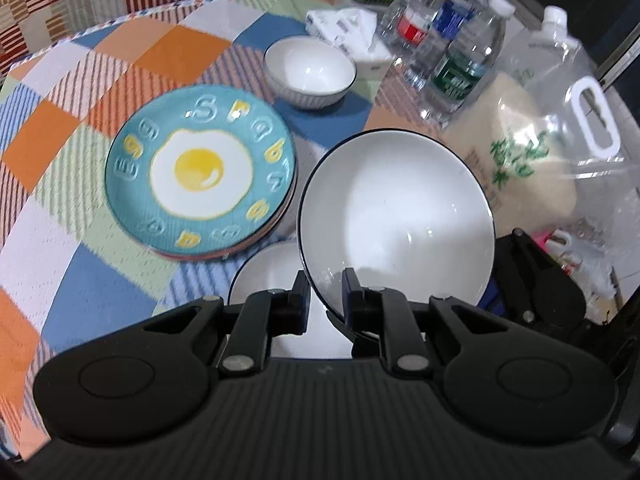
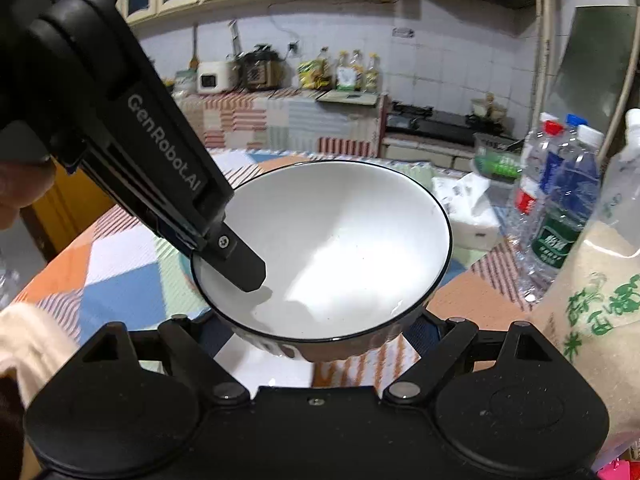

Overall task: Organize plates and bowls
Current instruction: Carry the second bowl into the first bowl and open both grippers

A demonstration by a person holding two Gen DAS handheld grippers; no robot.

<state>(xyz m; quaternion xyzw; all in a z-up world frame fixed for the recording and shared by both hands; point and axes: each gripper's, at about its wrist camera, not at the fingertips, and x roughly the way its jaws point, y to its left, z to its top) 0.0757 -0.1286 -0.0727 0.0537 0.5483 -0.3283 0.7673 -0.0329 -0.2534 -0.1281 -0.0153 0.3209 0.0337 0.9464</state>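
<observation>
My left gripper [image 1: 325, 286] is shut on the near rim of a large white bowl with a dark rim [image 1: 396, 216] and holds it tilted above another white dish [image 1: 264, 276] on the table. The same bowl [image 2: 340, 248] fills the right wrist view, with the left gripper's finger [image 2: 240, 266] inside its rim. My right gripper's fingers are hidden under that bowl; its arms are spread wide. A blue egg plate [image 1: 200, 168] tops a stack of plates at the left. A small white bowl [image 1: 310, 70] stands farther back.
The round table has a checked cloth [image 1: 100, 80]. Several water bottles [image 1: 460, 48], a tissue pack [image 1: 352, 28] and a big bag of rice [image 1: 516, 148] crowd the right side. A kitchen counter [image 2: 280, 112] lies beyond the table.
</observation>
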